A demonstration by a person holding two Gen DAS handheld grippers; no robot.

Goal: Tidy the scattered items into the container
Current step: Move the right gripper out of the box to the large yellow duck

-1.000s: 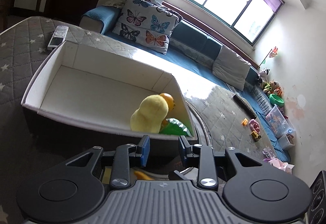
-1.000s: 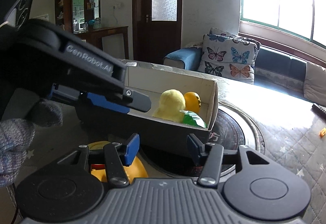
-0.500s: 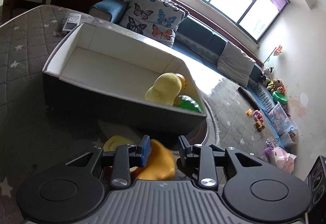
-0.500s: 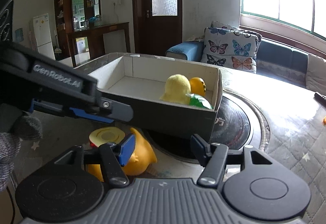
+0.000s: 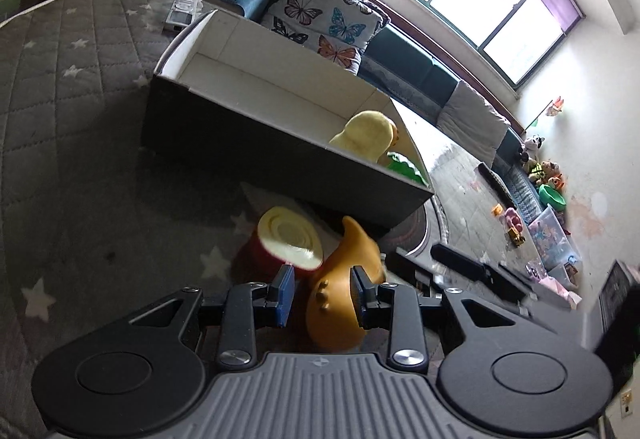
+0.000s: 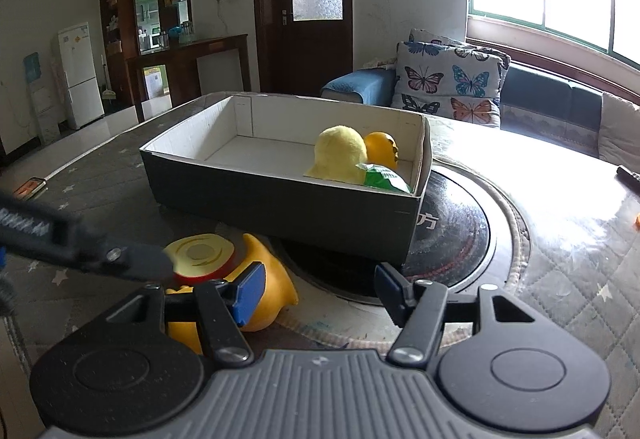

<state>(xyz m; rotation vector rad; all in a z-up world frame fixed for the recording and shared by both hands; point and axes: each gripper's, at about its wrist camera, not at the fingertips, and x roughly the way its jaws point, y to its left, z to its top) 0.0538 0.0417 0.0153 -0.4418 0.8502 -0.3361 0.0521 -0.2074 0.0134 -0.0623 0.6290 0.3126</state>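
A dark box with a white inside (image 5: pixel 280 155) (image 6: pixel 288 207) stands on the table. In it are a yellow plush (image 5: pixel 366 137) (image 6: pixel 340 155), an orange ball (image 6: pixel 382 149) and a green item (image 5: pixel 404 169) (image 6: pixel 382 177). In front of the box lie an orange rubber duck (image 5: pixel 344 291) (image 6: pixel 264 299) and a red and cream half-apple toy (image 5: pixel 286 243) (image 6: pixel 200 253). My left gripper (image 5: pixel 322 293) is open, with the duck between its jaws. My right gripper (image 6: pixel 316 291) is open and empty, right of the duck.
The table has a grey star-quilted cover (image 5: pixel 60 111) and a round dark hotplate (image 6: pixel 460 231) under the box's right end. A remote (image 5: pixel 180 13) lies beyond the box. A sofa with butterfly cushions (image 6: pixel 452 83) is behind. Toys lie on the floor (image 5: pixel 512 223).
My left gripper has drawn back from over the box and dropped toward the table, so the duck now sits between its jaws. My right gripper has pulled back and risen slightly.
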